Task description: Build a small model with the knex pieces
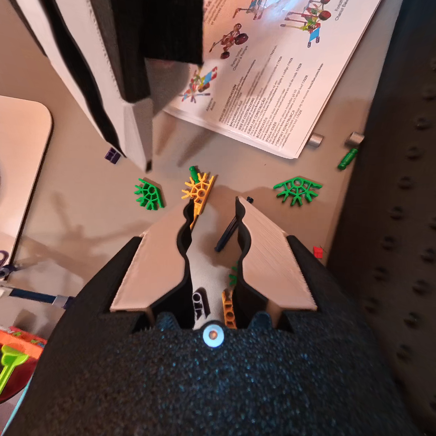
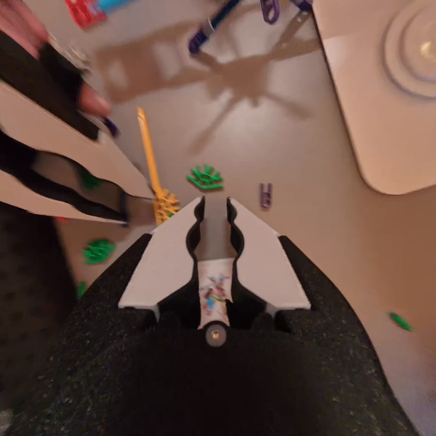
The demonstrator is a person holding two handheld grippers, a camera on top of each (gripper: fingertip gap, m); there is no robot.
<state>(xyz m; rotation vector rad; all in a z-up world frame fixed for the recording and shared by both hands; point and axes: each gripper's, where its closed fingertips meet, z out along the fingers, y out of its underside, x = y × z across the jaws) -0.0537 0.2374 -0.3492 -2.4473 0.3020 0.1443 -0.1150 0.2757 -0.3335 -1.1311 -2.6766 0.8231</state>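
Note:
My left gripper (image 1: pixel 213 200) is open and low over the table. Its left fingertip (image 1: pixel 186 210) is beside a yellow fan-shaped connector (image 1: pixel 199 192) with a yellow rod and a short green rod plugged in. A dark blue rod (image 1: pixel 226 236) lies by its right finger. My right gripper (image 2: pixel 215 198) is open and empty, above the table and pointing at a green connector (image 2: pixel 205 178). It shows in the left wrist view at the upper left (image 1: pixel 132 118). The right wrist view shows the left gripper (image 2: pixel 138 208) with its tips at the yellow connector (image 2: pixel 165 203) and yellow rod (image 2: pixel 147 151).
Green connectors (image 1: pixel 149 194) (image 1: pixel 297 190), a purple clip (image 2: pixel 266 195), a short green rod (image 1: pixel 346 159) and two grey spacers (image 1: pixel 315 140) lie around. An instruction booklet (image 1: pixel 271 82) lies behind. A white tray (image 2: pixel 377 118) and a black perforated board (image 1: pixel 389 212) border the area. My right gripper is the nearer one to the purple clip (image 2: pixel 266 195): about 4 cm, against 11 cm.

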